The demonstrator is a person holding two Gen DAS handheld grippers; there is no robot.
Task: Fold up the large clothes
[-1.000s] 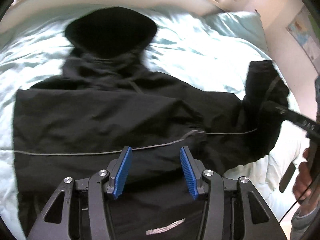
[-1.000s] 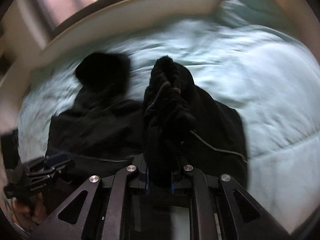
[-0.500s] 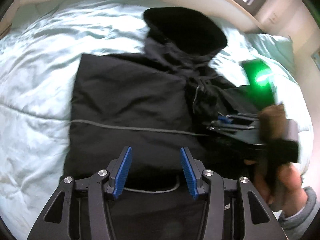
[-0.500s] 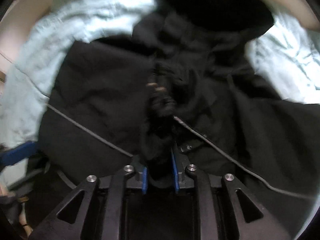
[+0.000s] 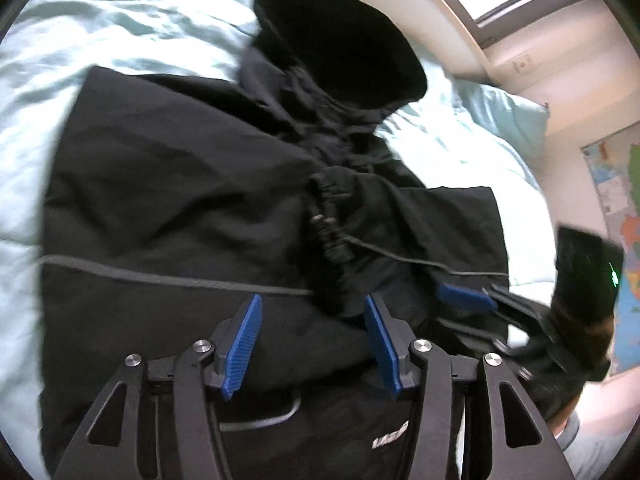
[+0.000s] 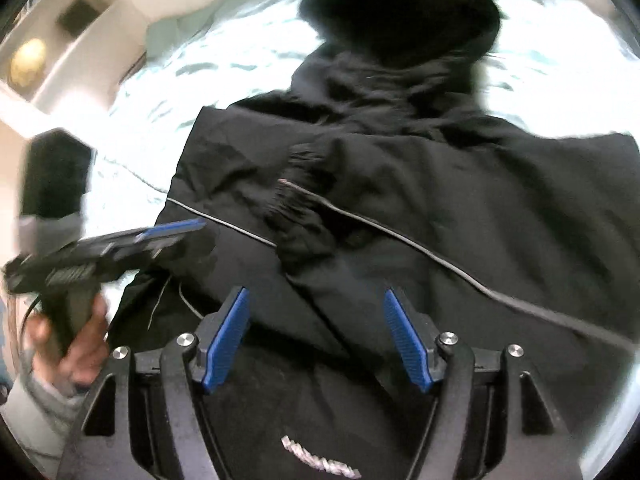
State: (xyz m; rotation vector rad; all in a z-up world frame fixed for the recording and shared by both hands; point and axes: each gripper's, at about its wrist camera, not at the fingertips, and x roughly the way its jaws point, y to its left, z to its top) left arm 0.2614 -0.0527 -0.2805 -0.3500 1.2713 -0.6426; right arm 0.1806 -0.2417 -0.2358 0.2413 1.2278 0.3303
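A large black hooded jacket (image 5: 172, 208) lies flat on a bed, hood (image 5: 340, 44) at the far end. One sleeve (image 5: 332, 236) is folded across the body, its cuff near the middle; it also shows in the right wrist view (image 6: 300, 208). My left gripper (image 5: 312, 344) is open and empty above the jacket's lower part. My right gripper (image 6: 316, 336) is open and empty over the same area, jacket (image 6: 460, 184) below it. Each gripper shows in the other's view: the right gripper (image 5: 464, 300), the left gripper (image 6: 172, 232).
The jacket rests on a pale blue-green duvet (image 5: 100, 32) with a pillow (image 5: 504, 116) at the far right. A curved headboard (image 5: 420, 4) and window lie beyond. A map poster (image 5: 616, 200) hangs on the right wall.
My right gripper has let go of the sleeve, which now lies across the jacket body, and has opened and pulled back. The left gripper stayed open.
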